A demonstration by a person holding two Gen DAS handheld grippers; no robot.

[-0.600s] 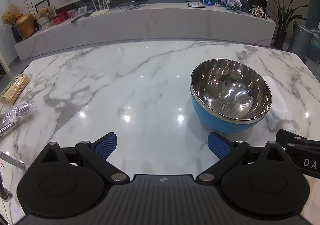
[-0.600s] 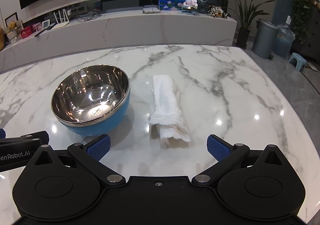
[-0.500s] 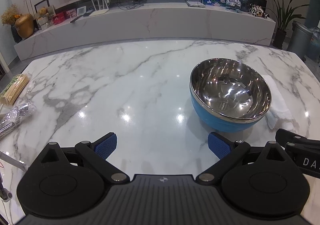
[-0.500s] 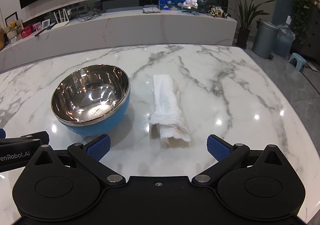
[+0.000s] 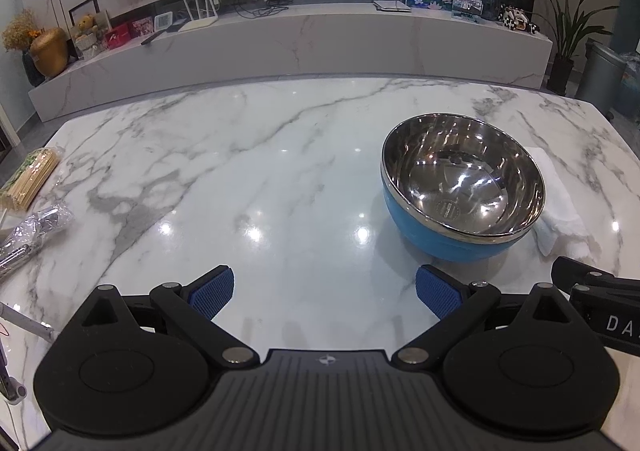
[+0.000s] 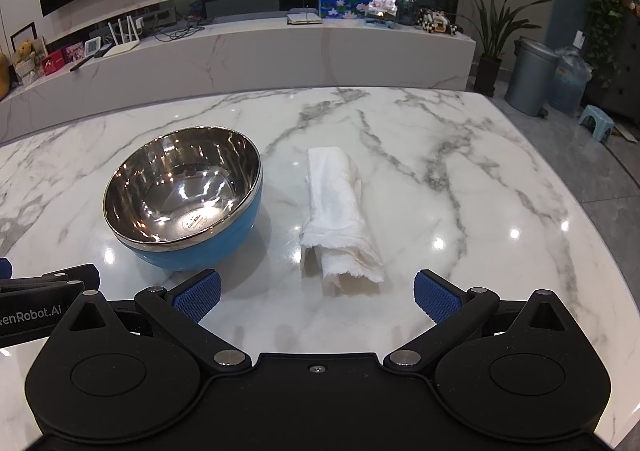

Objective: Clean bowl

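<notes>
A blue bowl (image 5: 462, 187) with a shiny steel inside stands upright on the marble table (image 5: 240, 171), ahead and to the right of my left gripper (image 5: 325, 293). That gripper is open, with only bare tabletop between its blue pads. In the right wrist view the bowl (image 6: 184, 199) stands ahead on the left and a rolled white cloth (image 6: 340, 219) lies beside it, straight ahead of my right gripper (image 6: 317, 293). The right gripper is open too, its fingers wide apart just short of the cloth's near end. In the left wrist view the cloth (image 5: 556, 207) shows partly behind the bowl.
A bundle of bamboo skewers (image 5: 30, 179) and a crinkled plastic-wrapped item (image 5: 28, 231) lie at the table's left edge. Behind the table runs a long marble ledge (image 5: 304, 47) with pictures and small ornaments. A bin (image 6: 530, 77) and plants stand on the floor at the right.
</notes>
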